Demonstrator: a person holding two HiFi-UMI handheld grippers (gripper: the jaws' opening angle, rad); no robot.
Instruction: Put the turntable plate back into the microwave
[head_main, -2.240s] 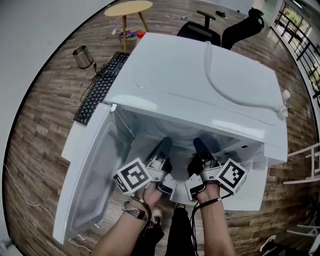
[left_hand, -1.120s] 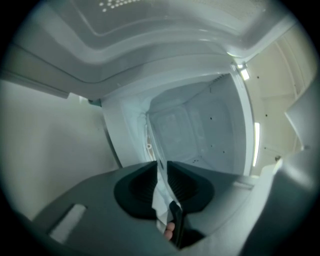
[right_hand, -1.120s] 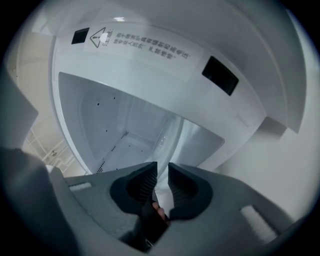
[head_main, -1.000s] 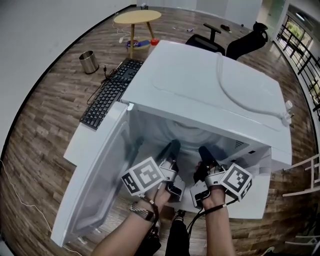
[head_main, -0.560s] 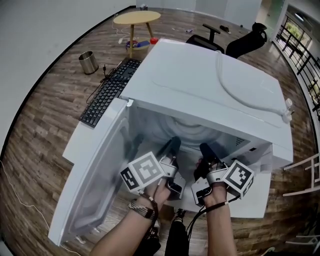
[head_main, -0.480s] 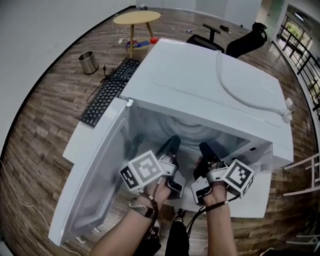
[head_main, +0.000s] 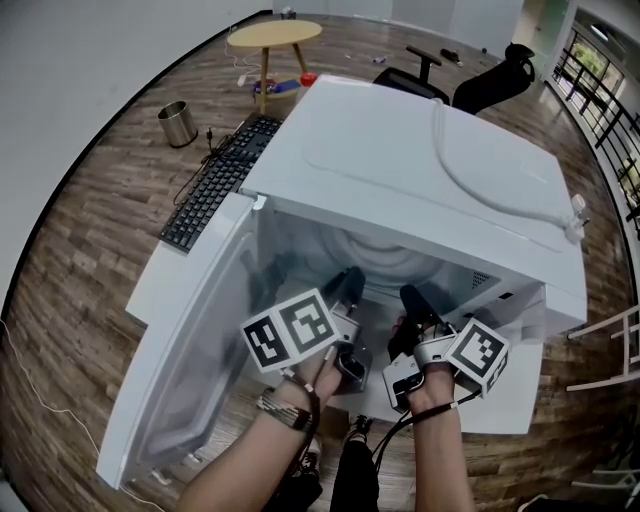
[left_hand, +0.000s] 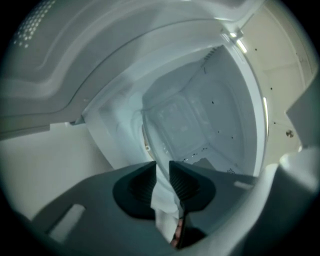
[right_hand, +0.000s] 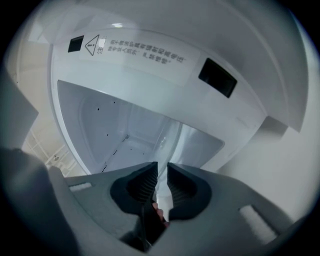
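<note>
Now, left tool tilted inside microwave, jaws just opening round plate

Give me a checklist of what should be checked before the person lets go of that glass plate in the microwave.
1. The microwave door is swung wide open: ok.
2. The turntable plate is inside the cavity: ok.
3. The right gripper is closed on the plate's rim: ok.
4. The left gripper has the rim between its jaws, which have just been opening; whether its pads press on it: cannot tell.
5. The plate lies flat on the cavity floor: cannot tell.
</note>
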